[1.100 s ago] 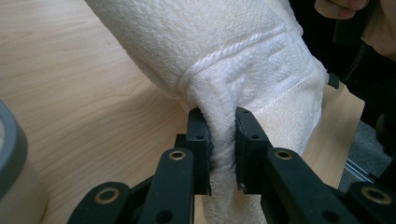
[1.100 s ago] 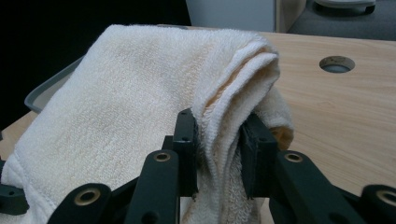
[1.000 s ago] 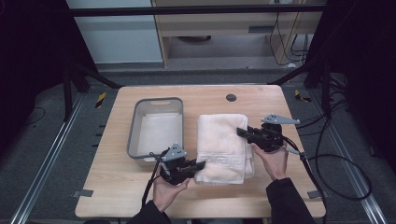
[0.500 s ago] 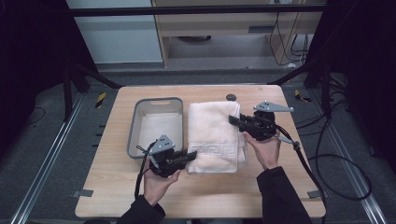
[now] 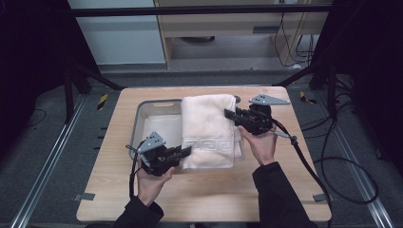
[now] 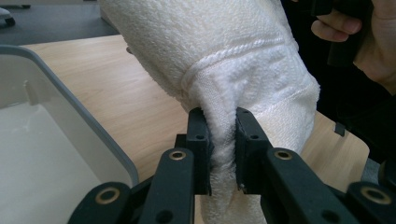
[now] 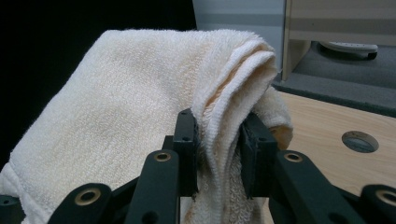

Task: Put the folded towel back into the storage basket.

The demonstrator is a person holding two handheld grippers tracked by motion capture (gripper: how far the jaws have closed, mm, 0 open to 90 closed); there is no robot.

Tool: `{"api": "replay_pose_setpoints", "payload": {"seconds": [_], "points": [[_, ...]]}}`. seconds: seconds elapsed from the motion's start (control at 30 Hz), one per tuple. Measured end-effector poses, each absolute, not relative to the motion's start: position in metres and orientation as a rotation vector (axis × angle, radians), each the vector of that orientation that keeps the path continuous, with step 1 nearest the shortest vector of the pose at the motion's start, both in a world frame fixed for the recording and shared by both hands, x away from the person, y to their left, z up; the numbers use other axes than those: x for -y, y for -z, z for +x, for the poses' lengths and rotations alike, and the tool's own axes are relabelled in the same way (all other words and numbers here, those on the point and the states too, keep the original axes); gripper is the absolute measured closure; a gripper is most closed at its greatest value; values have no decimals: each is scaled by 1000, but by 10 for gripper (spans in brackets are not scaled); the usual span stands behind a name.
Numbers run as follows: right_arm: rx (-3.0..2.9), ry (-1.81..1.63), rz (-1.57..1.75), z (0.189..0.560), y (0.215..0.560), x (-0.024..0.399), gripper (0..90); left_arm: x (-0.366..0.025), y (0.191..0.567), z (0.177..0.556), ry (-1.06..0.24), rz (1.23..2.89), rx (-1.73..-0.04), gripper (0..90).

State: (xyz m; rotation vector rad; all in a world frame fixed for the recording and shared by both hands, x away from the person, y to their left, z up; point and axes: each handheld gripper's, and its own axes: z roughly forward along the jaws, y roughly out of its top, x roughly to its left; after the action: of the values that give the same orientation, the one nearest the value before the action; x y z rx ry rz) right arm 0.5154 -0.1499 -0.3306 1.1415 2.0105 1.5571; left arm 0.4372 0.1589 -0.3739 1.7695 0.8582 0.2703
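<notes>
A folded white towel hangs lifted above the wooden table, partly over the grey bin. My left gripper is shut on the towel's near left edge; in the left gripper view the cloth is pinched between the black jaws. At the towel's far right edge my right gripper is shut on it too; the right gripper view has the folded layers squeezed between its jaws.
The grey bin lies at the table's left, its white inside bare. A round hole is set in the tabletop near the far edge. A cable trails from the right gripper across the right side of the table.
Both grippers have risen and shifted left with the towel, which went from lying on the table right of the bin to hanging partly over the bin.
</notes>
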Motion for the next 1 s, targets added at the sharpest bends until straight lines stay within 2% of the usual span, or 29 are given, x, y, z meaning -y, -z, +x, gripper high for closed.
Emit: {"api": "replay_pose_setpoints", "payload": {"seconds": [1.0], "points": [[-1997, -1581, 1029, 524, 284, 104, 712, -202, 341, 434, -349, 1648, -883, 782]]}}
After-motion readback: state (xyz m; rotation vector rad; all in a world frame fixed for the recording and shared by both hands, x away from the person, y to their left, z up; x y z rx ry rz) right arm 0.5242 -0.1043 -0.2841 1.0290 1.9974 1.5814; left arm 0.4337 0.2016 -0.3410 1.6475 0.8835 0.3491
